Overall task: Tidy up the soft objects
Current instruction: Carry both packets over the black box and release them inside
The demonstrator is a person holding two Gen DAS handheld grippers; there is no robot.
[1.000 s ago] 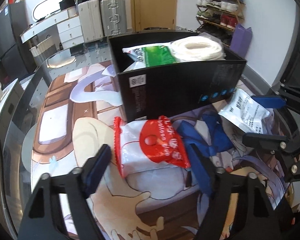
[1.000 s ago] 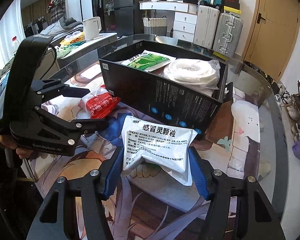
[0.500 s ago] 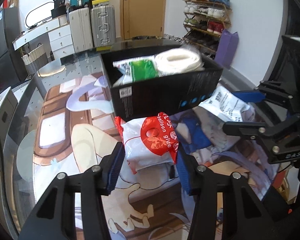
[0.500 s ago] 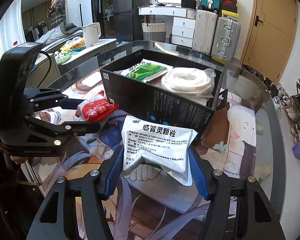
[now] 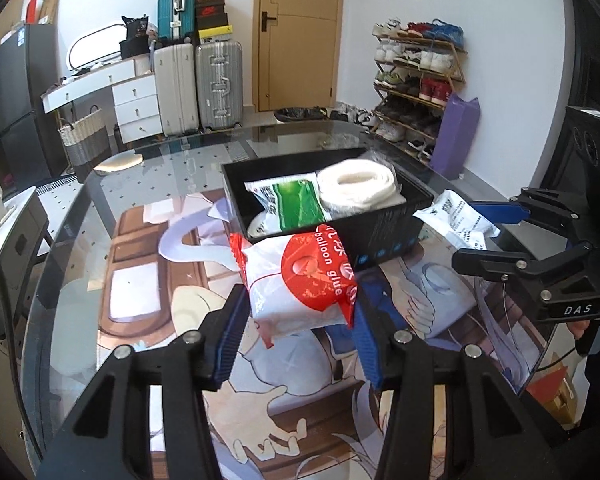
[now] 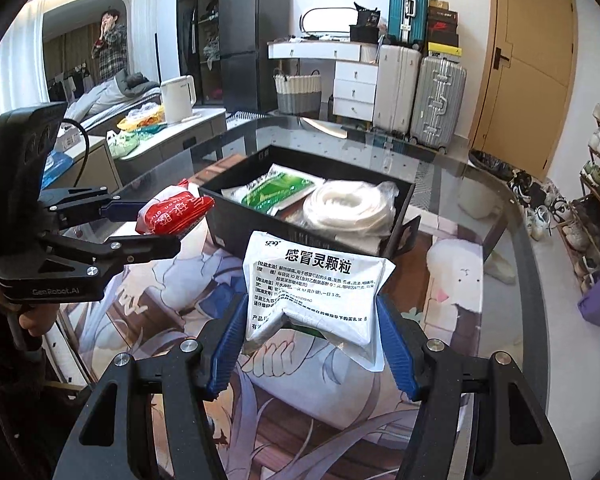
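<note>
Soft packets are what we carry, one in each tool. Nearest in the left wrist view, our left gripper [image 5: 300,320] is clamped on the red-and-white balloon glue bag [image 5: 300,284], its blue pads [image 5: 232,336] pressing both flanks so the bag bulges upward between them; the jaws have just been closing, and now they grip. In the right wrist view our right gripper [image 6: 312,336] pinches the white medicine sachet [image 6: 312,288] by its lower edge, the foil creased where the pads bite. Both packets look clear of the printed table mat [image 5: 140,292] — held in the air, as far as we can judge. Beyond them stands the black box [image 6: 236,220], open-topped, already holding a green-and-white pouch [image 6: 278,192] and a white coil in clear wrap [image 6: 348,204]. What the coming move turns on is this: the box lies straight ahead of both grippers and somewhat below the packets, its long side running across our line of approach, its near wall between each packet and the space inside. The sachet hangs just before that near wall at its middle; the glue bag sits off the box's left corner. We judge the right hand the nearer, so its sachet likely goes in first — over the wall, then down.
</note>
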